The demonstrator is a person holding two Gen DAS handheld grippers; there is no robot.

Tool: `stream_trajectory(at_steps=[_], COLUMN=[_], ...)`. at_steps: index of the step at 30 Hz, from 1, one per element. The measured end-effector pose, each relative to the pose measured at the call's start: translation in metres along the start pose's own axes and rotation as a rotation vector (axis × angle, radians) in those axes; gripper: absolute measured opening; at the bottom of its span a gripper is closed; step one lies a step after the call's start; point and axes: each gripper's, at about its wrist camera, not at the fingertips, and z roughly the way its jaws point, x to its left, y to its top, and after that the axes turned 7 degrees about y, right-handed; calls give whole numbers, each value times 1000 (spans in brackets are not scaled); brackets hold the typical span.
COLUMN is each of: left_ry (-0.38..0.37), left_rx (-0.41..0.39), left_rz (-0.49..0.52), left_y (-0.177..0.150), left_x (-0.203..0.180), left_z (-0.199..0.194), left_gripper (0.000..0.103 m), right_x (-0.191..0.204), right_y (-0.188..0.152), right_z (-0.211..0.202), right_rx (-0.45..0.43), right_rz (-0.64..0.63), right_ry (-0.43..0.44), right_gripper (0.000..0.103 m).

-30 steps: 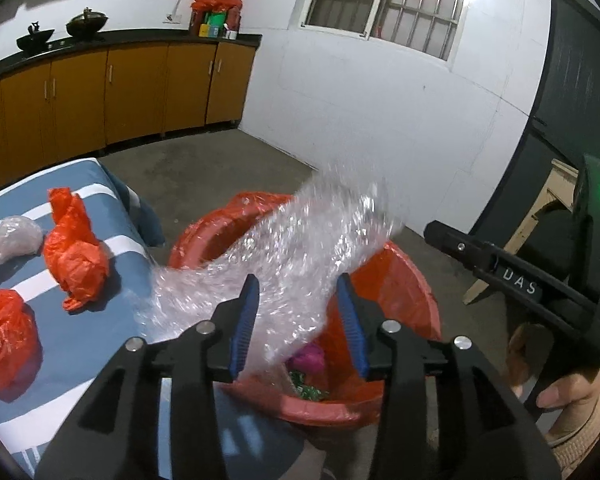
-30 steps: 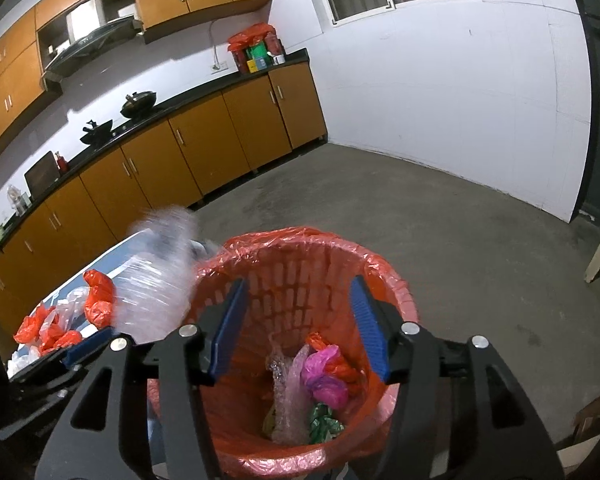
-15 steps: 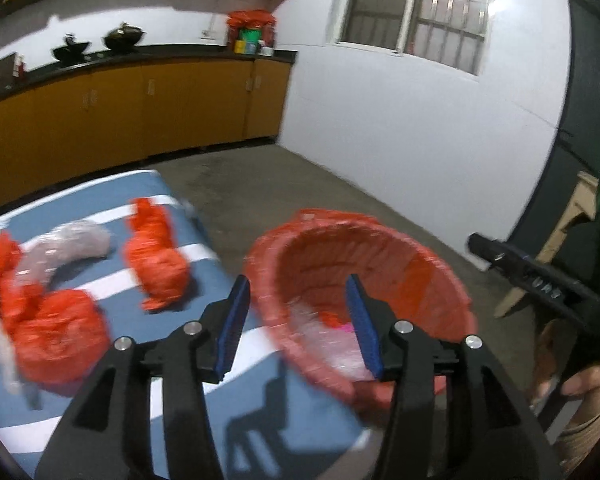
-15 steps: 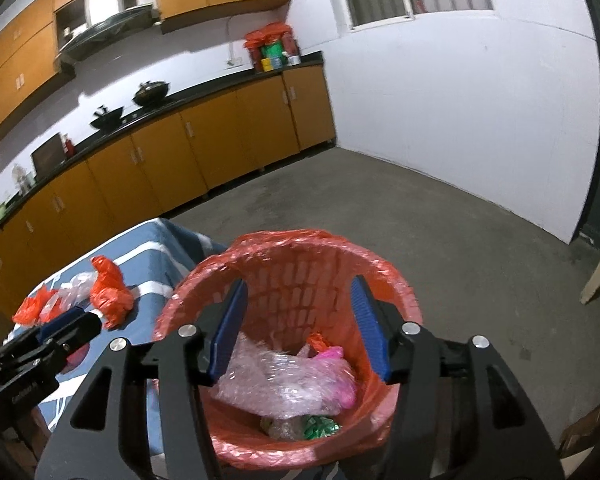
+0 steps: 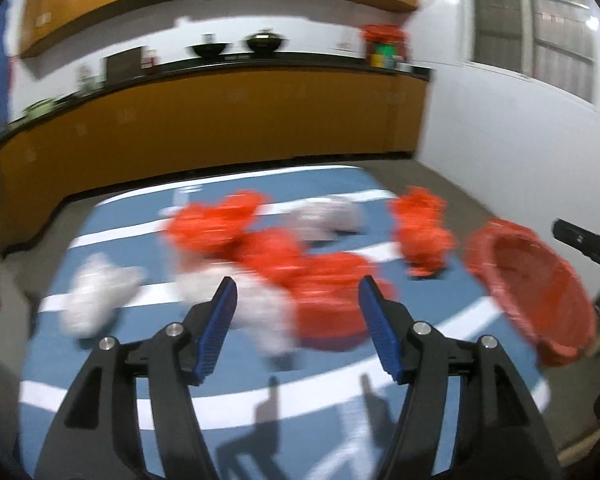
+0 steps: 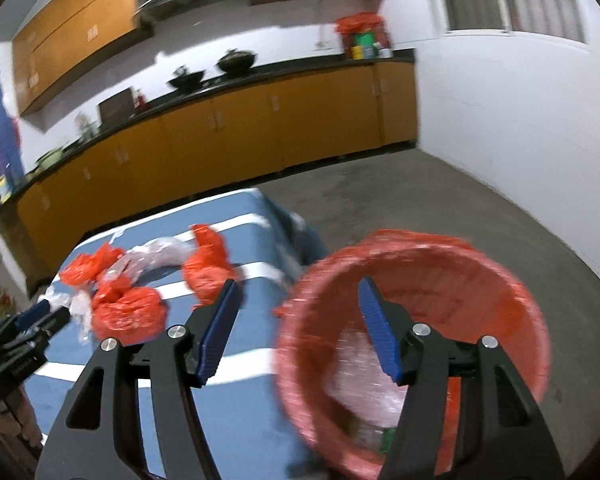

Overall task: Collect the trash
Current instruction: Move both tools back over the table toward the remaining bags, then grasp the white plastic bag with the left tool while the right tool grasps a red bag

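Note:
Several crumpled orange bags (image 5: 324, 292) and clear plastic wads (image 5: 96, 300) lie blurred on the blue table with white stripes (image 5: 112, 364). My left gripper (image 5: 298, 292) hangs over them with its jaws opening and nothing between them. An orange-lined waste basket (image 6: 428, 320) stands off the table's right end, with clear plastic (image 6: 364, 380) and other scraps inside. My right gripper (image 6: 298, 292) is above the basket's left rim, jaws opening and empty. The same orange bags (image 6: 128, 312) show on the table to its left.
Orange kitchen cabinets (image 6: 260, 124) with a black counter run along the back wall, with woks and a red bag on top. White wall and barred window are at the right. Grey concrete floor (image 6: 440, 200) surrounds the table and basket.
The clear plastic held by my left gripper dropped into the basket. Both grippers then swung left toward the table, and their jaws widened.

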Motion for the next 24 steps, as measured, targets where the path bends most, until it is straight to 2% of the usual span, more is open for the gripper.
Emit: stream_trajectory(at_steps=[4,7,10,15,24], left_ry=[123,202,251,264,229], left_rx=[19,31,41,85,198], left_rz=[-96,-158,-181,-197,-188], left_y=[-1,-2,-1,-1,-7], left_x=[61,102,128,157,165], left_z=[7,13,22,45,88], left_gripper=[66,69,72,75,75], right_x=[28,42,50,56,59], right_y=[2,3,6,11,7], right_z=[45,70,94,125,153], right_rx=[59,94,119,155,236], right_rz=[-16,-40,-55,-64,-97], right_ry=[50,51,37,15,18], right_gripper=[62,63,68,73,73])
